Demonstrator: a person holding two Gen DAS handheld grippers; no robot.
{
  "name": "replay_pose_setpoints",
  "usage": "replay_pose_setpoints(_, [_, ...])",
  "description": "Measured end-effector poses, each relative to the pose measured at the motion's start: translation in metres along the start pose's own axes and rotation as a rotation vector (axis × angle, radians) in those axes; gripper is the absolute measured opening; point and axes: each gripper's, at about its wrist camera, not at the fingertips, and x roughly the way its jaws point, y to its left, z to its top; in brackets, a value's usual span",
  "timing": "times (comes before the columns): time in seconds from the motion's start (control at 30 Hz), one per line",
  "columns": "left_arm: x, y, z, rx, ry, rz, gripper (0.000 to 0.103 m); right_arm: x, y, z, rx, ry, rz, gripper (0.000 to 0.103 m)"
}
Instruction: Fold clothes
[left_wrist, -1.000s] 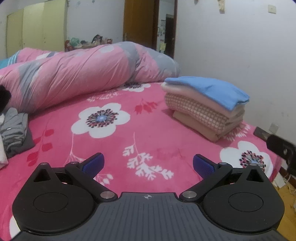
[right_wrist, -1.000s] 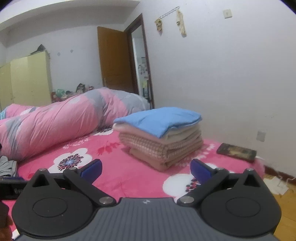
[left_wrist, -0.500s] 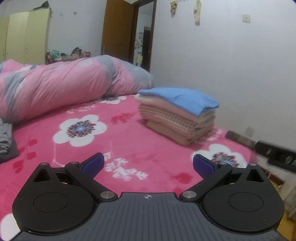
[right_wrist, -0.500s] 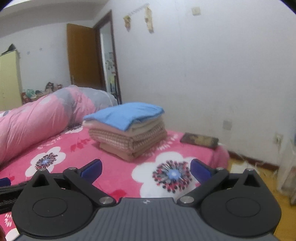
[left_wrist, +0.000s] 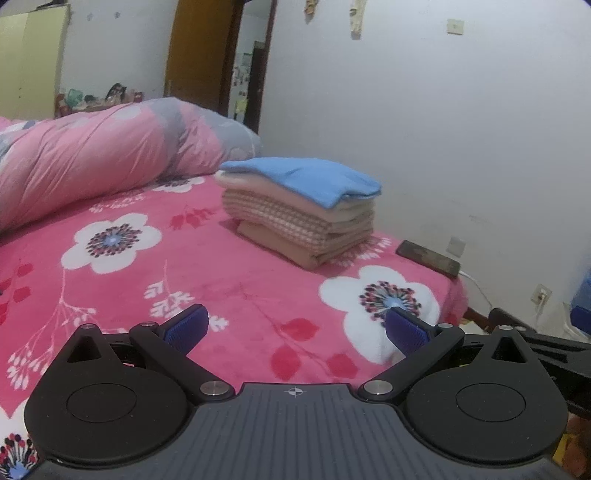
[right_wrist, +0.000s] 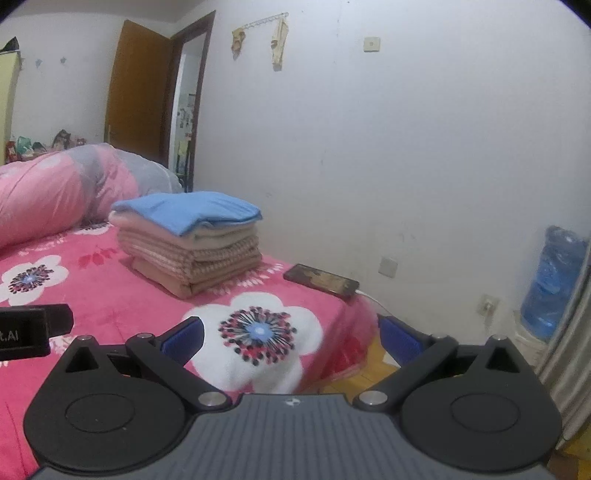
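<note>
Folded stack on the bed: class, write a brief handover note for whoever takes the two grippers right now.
Left gripper: open, holding nothing, above the pink floral blanket.
Right gripper: open, holding nothing, near the bed's corner.
Folded stack sits on the bed, blue garment on top; a phone lies beside it on the bed.
Done: that stack is folded.
Left: no unfolded clothing shows in either view now; look around the bed for more.

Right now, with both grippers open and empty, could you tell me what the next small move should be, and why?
Probably swing back left to look for another garment: the left gripper and right gripper hold nothing, the folded stack looks tidy, and no unfolded clothes show in either view.
</note>
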Motion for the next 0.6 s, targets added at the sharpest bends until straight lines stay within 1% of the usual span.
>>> replay_pose_setpoints(0.2, [0.003,-0.016,-0.001,0.016,0.003,-0.024,0.103,0.000,-0.011,0.000,0.008,-0.006,-0.018,0.103])
replay_pose_setpoints(0.33, [0.005,-0.017,-0.001,0.011,0.006,-0.014,0.103,0.005,-0.014,0.000,0.015,0.002,-0.013,0.103])
replay_pose_setpoints(0.47, [0.005,-0.020,0.000,0.026,-0.010,0.019,0.103,0.007,-0.015,0.001,0.020,0.001,-0.006,0.103])
replay_pose_setpoints(0.6, [0.007,-0.024,0.001,0.040,-0.008,0.019,0.103,0.009,-0.018,0.000,0.033,-0.003,-0.020,0.103])
